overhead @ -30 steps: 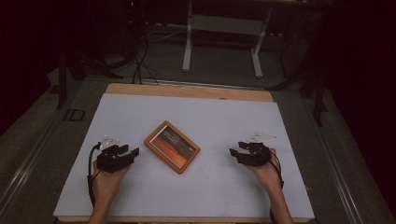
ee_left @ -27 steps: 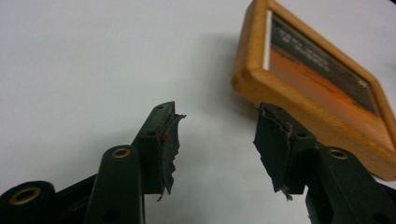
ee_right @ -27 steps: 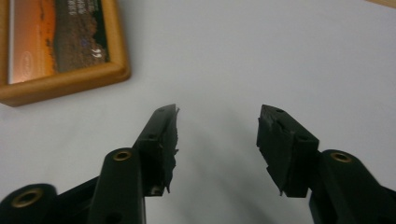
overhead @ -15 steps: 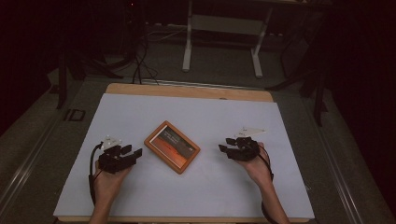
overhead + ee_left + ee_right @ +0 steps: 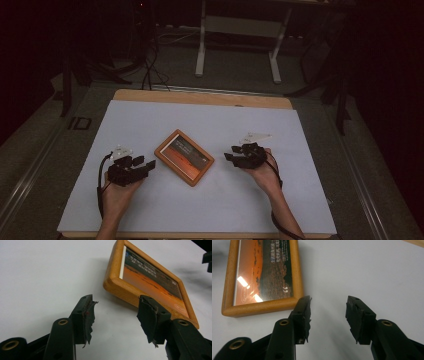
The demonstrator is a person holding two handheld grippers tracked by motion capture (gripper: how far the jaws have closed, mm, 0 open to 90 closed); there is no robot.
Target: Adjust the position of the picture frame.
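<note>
A wooden picture frame point(image 5: 184, 156) with an orange and dark print lies flat in the middle of the white table cover. The frame point(image 5: 150, 282) fills the upper right of the left gripper view, and the frame point(image 5: 263, 275) sits at the upper left of the right gripper view. My left gripper point(image 5: 146, 164) rests just left of the frame, open, with nothing between its jaws point(image 5: 116, 315). My right gripper point(image 5: 231, 154) is a short way right of the frame, open and empty point(image 5: 328, 312).
The white cover point(image 5: 300, 140) spans a wooden table point(image 5: 200, 97) whose far edge shows bare. Beyond it stand a table base point(image 5: 237, 30) and cables on a dark floor. White surface lies around the frame on all sides.
My right gripper has moved left toward the frame. The left gripper and the frame have stayed where they were.
</note>
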